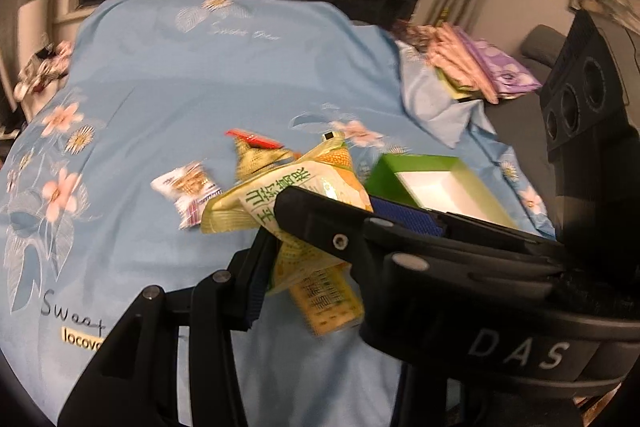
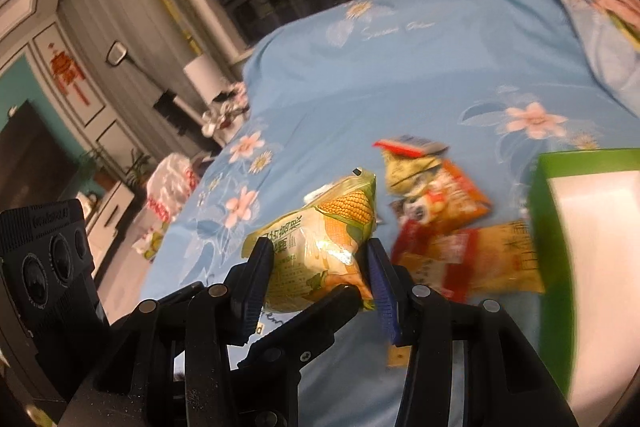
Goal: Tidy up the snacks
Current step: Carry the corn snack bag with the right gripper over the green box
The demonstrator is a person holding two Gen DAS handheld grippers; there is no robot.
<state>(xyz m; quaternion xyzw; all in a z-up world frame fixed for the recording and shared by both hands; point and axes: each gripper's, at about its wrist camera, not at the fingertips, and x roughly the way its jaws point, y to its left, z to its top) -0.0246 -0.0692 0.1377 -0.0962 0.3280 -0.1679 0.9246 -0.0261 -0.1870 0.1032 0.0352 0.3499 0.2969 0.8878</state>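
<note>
Both tongs clamped on snack packets, lifted clear of the blue floral bedsheet (image 1: pixel 168 75).

Right tongs (image 2: pixel 320 267) closed around puffy yellow-green foil corn-snack bag (image 2: pixel 320 243), pads squeezing its lower body from both sides; bag upright, corn picture facing camera. Left tongs (image 1: pixel 276 247) pinching crinkled yellow-green foil packet with printed text (image 1: pixel 280 195), grip near its middle, barcode end dangling below. Whether same bag held by both or two separate bags: cannot tell for sure.

Handling, judged: very light, air-filled, soft walls that dent under pressure; contents likely brittle, so crushing a risk with a hard squeeze. Glossy foil slippery, may slide or swing. Best hold: flat crimped seam at top or bottom edge, or gentle pinch across the body.

Open green cardboard box with white inside (image 1: pixel 436 183) just right of the held packet, likely the drop spot. Loose on the bed: small white wrapped candy packet (image 1: pixel 188 187), red-topped yellow packet (image 1: pixel 256 147), orange snack packet (image 2: pixel 452 195), red-and-yellow packet (image 2: pixel 472 259) beside the box.
</note>
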